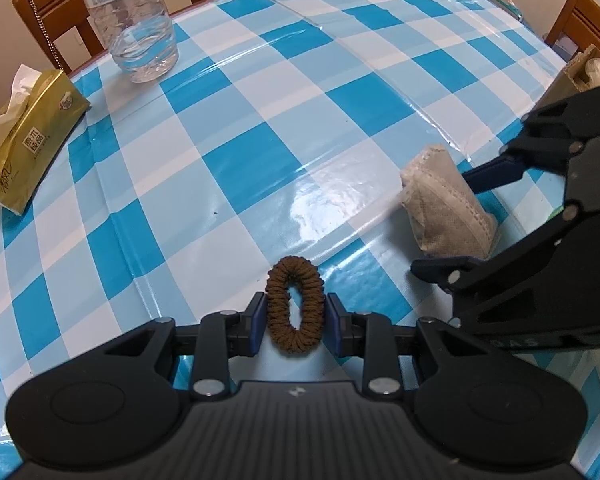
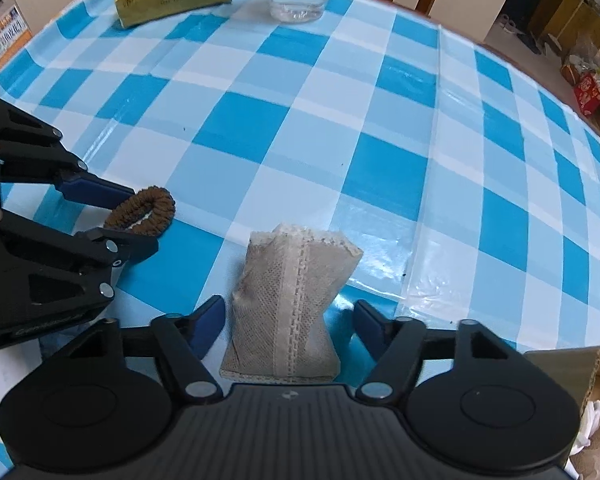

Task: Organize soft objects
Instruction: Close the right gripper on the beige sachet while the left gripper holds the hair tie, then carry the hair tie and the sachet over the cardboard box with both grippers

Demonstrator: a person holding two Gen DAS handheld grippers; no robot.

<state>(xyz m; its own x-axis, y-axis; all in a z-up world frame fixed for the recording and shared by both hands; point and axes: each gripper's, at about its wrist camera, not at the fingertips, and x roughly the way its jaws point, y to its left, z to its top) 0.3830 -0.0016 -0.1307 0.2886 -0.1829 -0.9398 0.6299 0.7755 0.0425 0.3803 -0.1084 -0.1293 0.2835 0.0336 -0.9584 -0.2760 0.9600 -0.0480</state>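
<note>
The left gripper (image 1: pixel 296 314) is clenched on a brown braided fabric hair ring (image 1: pixel 295 304), held on edge over the blue-and-white checked plastic tablecloth (image 1: pixel 260 128). At its two o'clock, the right gripper (image 2: pixel 290 320) straddles a beige mesh fabric pouch (image 2: pixel 288 300) lying on the cloth; its blue pads (image 2: pixel 210 320) are not yet pressing the pouch.

Black left gripper (image 1: pixel 296 318), blue-padded jaws (silver pivot screws)

Brown scrunchie (image 1: pixel 296 305) squeezed upright; beige mesh pouch (image 2: pixel 286 312) lying flat.
</note>
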